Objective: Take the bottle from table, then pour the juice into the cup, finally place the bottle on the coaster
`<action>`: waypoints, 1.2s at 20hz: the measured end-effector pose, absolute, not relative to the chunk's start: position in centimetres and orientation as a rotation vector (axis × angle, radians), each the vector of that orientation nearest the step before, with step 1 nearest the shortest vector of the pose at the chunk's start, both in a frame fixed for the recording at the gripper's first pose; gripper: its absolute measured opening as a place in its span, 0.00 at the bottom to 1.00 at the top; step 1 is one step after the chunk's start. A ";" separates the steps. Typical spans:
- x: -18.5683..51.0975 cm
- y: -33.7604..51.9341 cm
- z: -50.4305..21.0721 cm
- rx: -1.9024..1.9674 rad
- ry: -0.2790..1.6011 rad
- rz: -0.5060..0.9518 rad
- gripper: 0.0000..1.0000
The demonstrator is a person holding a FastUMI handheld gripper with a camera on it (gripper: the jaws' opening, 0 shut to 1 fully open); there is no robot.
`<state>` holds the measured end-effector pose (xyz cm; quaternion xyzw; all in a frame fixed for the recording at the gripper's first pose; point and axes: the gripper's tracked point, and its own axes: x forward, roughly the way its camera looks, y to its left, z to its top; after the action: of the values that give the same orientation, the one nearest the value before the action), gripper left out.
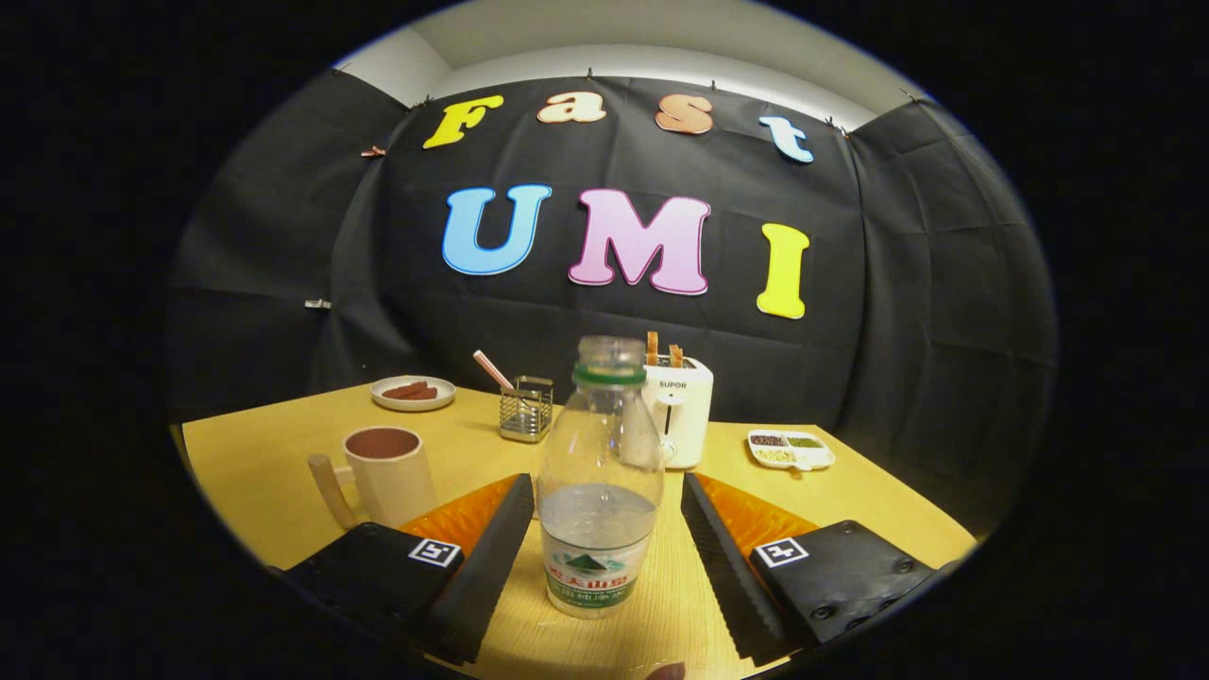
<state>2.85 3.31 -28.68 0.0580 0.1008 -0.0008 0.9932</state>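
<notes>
1. Gripper (600, 543): two long wedge-shaped fingers with ribbed inner faces.
2. Boxy housing behind each finger, a square black-and-white marker tag on top.
3. Round screws show on the right housing.
4. Fingers stand apart, not pressing on anything.

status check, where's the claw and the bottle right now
Claw open, fingers either side of the bottle, not pressing. Bottle upright on the table, uncapped, part full. Mug ahead left, path clear.

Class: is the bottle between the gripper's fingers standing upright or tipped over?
Upright: the bottle stands on the table, neck up, between the open gripper.
</notes>
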 end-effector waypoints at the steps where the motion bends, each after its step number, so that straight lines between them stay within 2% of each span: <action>1: 2.9 3.5 -29.2 0.122 0.205 0.002 0.97; 5: 3.5 4.0 -31.6 0.150 0.244 0.021 0.94; 6: 3.7 4.1 -31.9 0.166 0.254 0.024 0.87; 8: 4.1 4.3 -32.2 0.183 0.262 0.022 0.80; 15: 5.1 4.6 -32.7 0.193 0.319 0.043 0.75; 18: 5.3 4.7 -32.1 0.157 0.346 0.043 0.70; 24: 6.3 2.9 -29.6 -0.052 0.367 -0.011 0.69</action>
<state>6.31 2.92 -29.64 -0.0258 0.1823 -0.0054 0.9829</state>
